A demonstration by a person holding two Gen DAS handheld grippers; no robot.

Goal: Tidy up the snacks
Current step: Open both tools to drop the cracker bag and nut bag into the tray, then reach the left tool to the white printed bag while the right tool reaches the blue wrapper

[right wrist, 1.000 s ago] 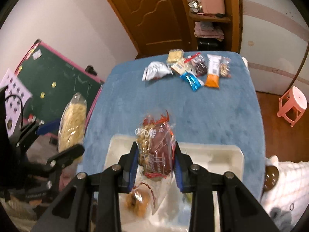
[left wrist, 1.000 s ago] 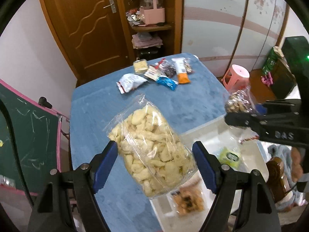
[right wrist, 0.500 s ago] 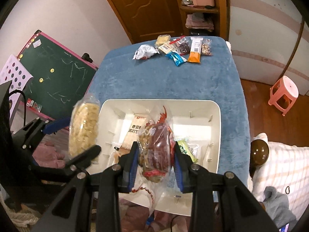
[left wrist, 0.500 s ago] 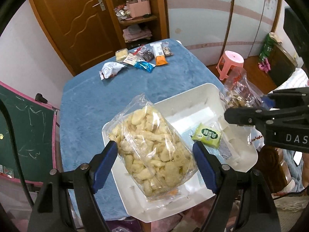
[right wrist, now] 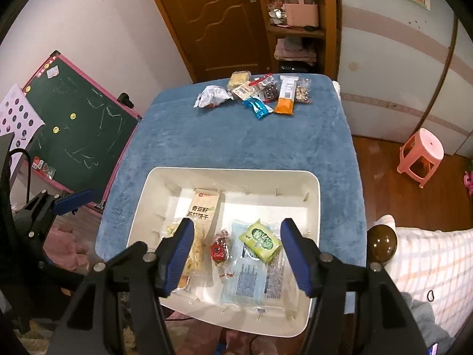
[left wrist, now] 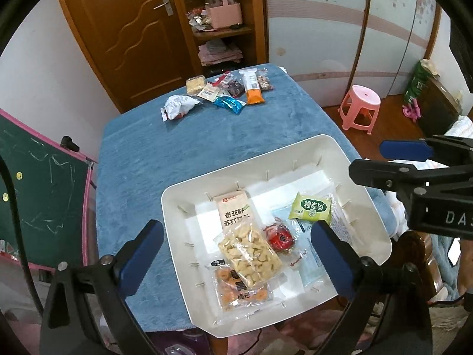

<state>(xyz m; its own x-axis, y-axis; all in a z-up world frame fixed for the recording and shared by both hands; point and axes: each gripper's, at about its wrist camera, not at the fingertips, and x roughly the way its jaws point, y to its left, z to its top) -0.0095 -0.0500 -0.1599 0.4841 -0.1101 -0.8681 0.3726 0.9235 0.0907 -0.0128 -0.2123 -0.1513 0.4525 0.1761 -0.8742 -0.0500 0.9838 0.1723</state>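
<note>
both tools are spread wide with nothing in them, the left tool [left wrist: 236, 254] and right tool [right wrist: 236, 254] hanging over the white tray [left wrist: 348, 153] at the near edge of the blue worktop [left wrist: 165, 153]. in the tray the clear bag of pale puffs [left wrist: 249, 256] lies on an orange packet [left wrist: 241, 291], next to a small red pack [left wrist: 280, 238], a green packet [left wrist: 310, 208] and a beige cracker pack [left wrist: 233, 210]. a loose pile of snacks [left wrist: 221, 94] sits at the worktop's far edge.
</note>
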